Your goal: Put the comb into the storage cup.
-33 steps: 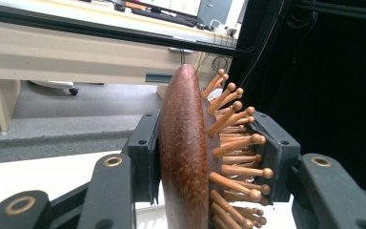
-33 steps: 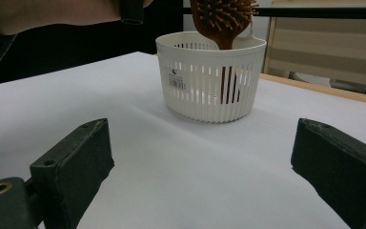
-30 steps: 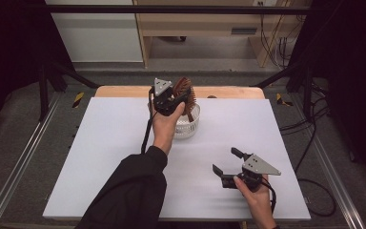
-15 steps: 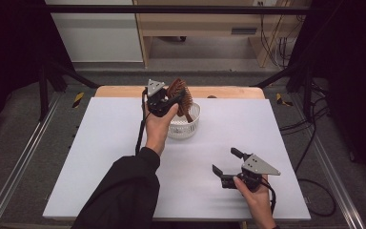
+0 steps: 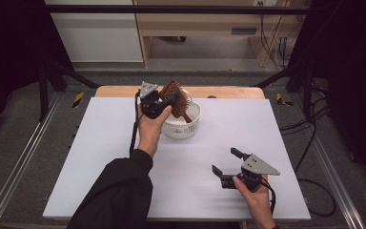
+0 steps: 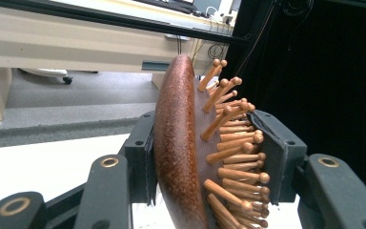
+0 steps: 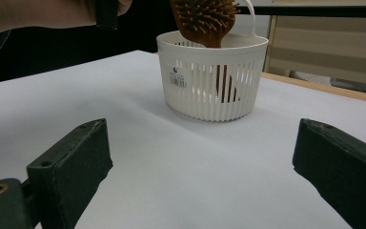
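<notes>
Left gripper [image 5: 164, 101] clamped the wooden hairbrush [image 6: 190, 157] by its head, handle dipping into the white basket [image 5: 190, 125] just below; placing step seemingly underway, next calling for lowering and release; right gripper [image 5: 228, 168] idle, jaws wide, empty.

Left gripper [image 5: 164, 102] jaws clamped (arm outstretched); right gripper [image 5: 226, 167] jaws spread wide.

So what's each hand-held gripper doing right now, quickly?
Left hand-held gripper: closed on the brown wooden hairbrush, its handle down in the white slotted plastic basket.
Right hand-held gripper: open, holding nothing.
</notes>
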Tool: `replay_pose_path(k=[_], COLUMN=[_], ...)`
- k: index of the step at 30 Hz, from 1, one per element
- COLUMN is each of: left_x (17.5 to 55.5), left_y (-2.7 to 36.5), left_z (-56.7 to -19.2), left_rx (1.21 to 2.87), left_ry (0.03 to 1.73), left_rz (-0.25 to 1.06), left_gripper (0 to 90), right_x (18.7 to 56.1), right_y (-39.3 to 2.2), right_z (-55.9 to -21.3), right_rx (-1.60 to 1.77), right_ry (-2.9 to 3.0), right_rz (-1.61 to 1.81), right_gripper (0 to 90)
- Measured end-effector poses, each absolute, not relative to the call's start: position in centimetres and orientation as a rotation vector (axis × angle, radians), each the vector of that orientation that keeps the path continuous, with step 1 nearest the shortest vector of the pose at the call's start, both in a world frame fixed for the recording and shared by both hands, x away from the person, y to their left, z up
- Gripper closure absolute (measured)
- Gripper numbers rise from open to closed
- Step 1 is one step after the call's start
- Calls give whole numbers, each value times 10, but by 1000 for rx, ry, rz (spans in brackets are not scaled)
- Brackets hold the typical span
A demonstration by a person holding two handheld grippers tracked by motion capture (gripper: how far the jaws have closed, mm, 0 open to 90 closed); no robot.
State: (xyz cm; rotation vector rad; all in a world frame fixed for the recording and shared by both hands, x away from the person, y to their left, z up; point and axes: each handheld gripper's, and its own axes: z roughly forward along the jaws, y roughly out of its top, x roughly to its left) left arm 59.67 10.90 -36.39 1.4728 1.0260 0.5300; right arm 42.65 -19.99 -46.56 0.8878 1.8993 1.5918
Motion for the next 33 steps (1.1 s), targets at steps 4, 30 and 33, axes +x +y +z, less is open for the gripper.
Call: replay_pose_path(k=[4, 30, 33], left_x=[596, 601, 602], left_y=[111, 134, 138], left_z=[-365, -376, -378], left_rx=[1472, 1451, 1445], left_ry=[1025, 1060, 1067], left_rz=[524, 469, 461], left_gripper=[476, 462, 462], right_x=[426, 427, 427], right_y=[-200, -199, -199], right_z=[-466, -466, -466], right_rx=[887, 887, 885], right_ry=[1899, 1902, 1904], right_rz=[1593, 1594, 1594], right_gripper=[60, 58, 58])
